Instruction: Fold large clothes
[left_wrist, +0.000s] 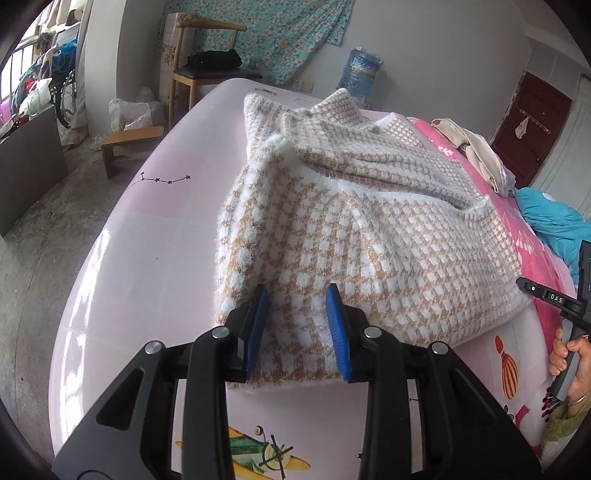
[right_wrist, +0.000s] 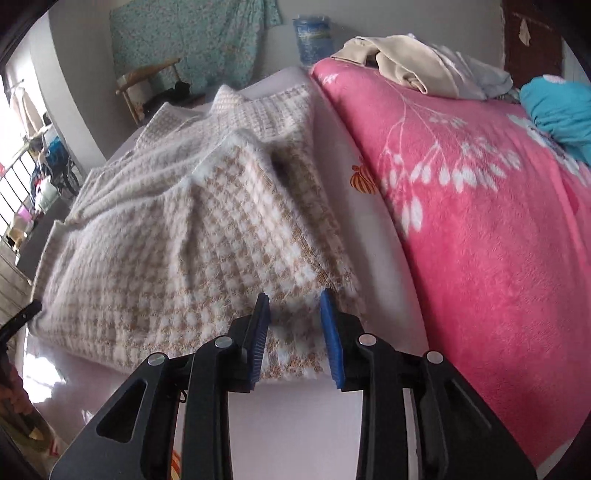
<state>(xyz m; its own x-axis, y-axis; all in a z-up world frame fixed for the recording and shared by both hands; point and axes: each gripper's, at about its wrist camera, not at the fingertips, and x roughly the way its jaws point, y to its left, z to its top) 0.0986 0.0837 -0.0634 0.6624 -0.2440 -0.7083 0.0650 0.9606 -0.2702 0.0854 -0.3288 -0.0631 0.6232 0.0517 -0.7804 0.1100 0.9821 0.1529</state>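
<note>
The houndstooth sweater (left_wrist: 332, 221) lies half-folded on the pink bed sheet (left_wrist: 155, 229); left gripper (left_wrist: 299, 325) and right gripper (right_wrist: 295, 328) straddle its near hem, jaws parted, nothing pinched; the fuzzy knit could slip, undoing the fold.

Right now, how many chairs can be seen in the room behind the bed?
1. A wooden chair stands against the back wall beyond the far end of the bed, a black bundle on its seat. Others may be hidden outside the views.
</note>
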